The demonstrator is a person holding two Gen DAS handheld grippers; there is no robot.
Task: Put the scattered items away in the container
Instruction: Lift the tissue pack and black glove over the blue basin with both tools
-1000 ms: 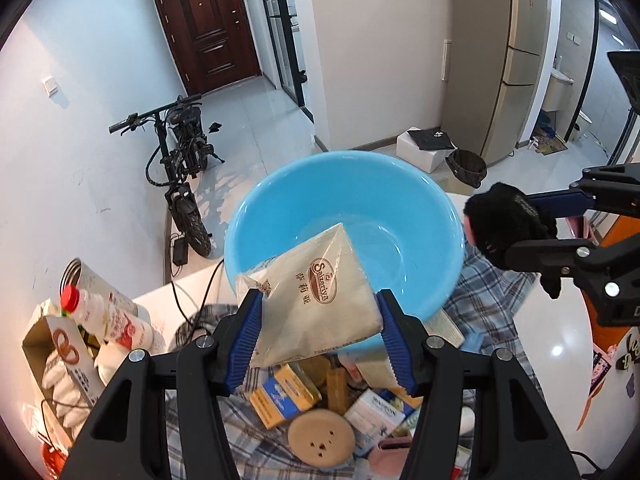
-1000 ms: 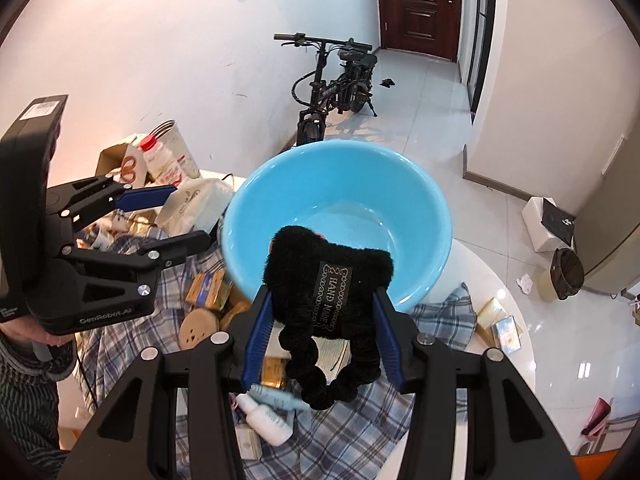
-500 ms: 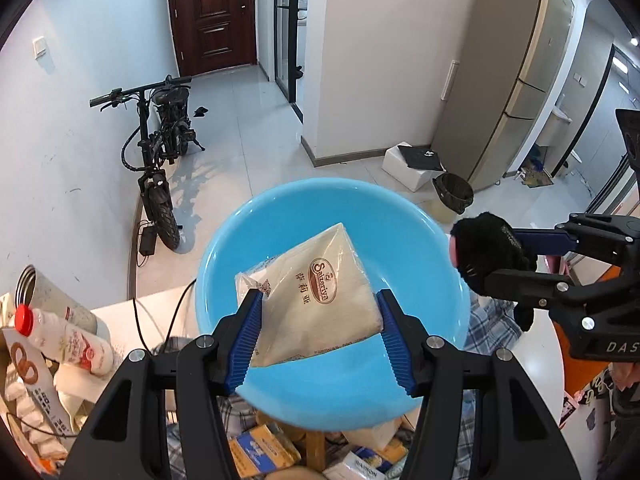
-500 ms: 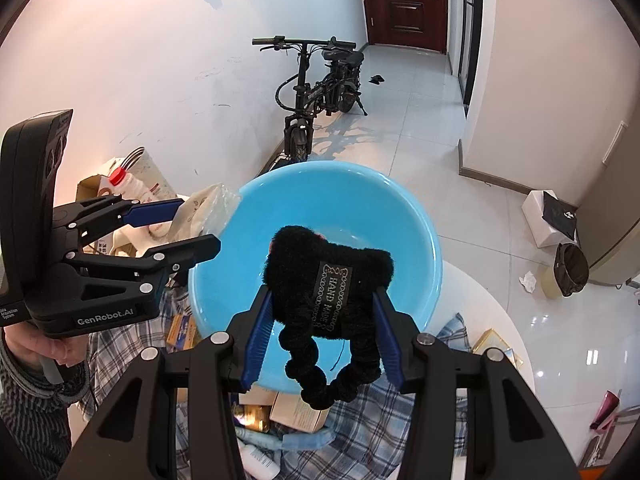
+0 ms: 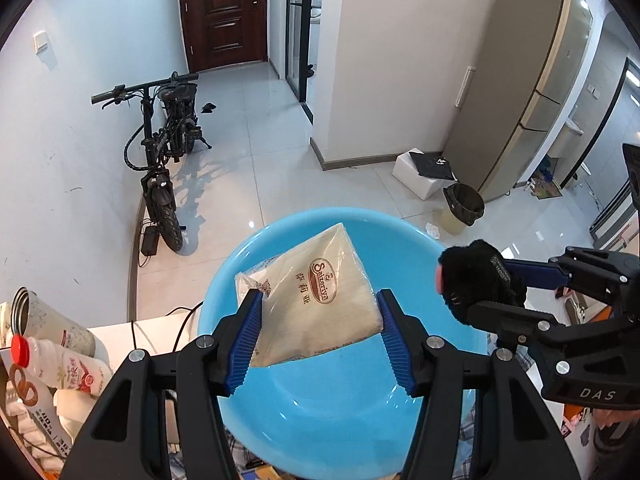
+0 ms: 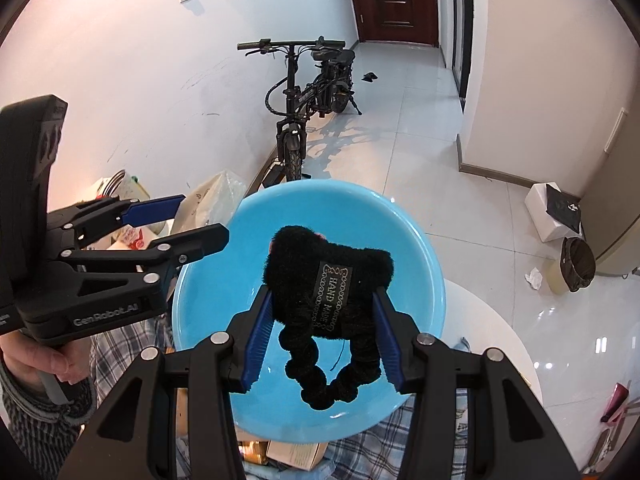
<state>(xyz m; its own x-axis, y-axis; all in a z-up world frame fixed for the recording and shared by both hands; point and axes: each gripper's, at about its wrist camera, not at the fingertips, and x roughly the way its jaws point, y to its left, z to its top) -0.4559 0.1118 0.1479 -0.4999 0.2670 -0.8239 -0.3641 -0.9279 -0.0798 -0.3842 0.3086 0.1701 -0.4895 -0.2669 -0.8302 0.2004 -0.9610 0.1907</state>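
A light blue basin [image 5: 340, 412] stands on the table; it also shows in the right wrist view [image 6: 416, 264]. My left gripper [image 5: 320, 340] is shut on a beige plastic napkin packet [image 5: 316, 296] and holds it above the basin's inside. My right gripper [image 6: 324, 336] is shut on a black fuzzy handmade item [image 6: 320, 268] with a dangling knotted loop, also above the basin. The right gripper shows in the left wrist view [image 5: 492, 288] with the black item [image 5: 472, 276] over the basin's right rim. The left gripper shows in the right wrist view [image 6: 180, 220] at the basin's left rim.
A plaid cloth [image 6: 404, 440] covers the table under the basin, with boxes [image 6: 292, 454] at its near edge. A red-capped bottle [image 5: 48, 360], a can [image 5: 44, 320] and packets stand at the left. A bicycle [image 5: 164, 160] leans on the wall beyond.
Both grippers have moved forward over the basin with their items still held. The scattered items on the cloth have dropped out of the left wrist view.
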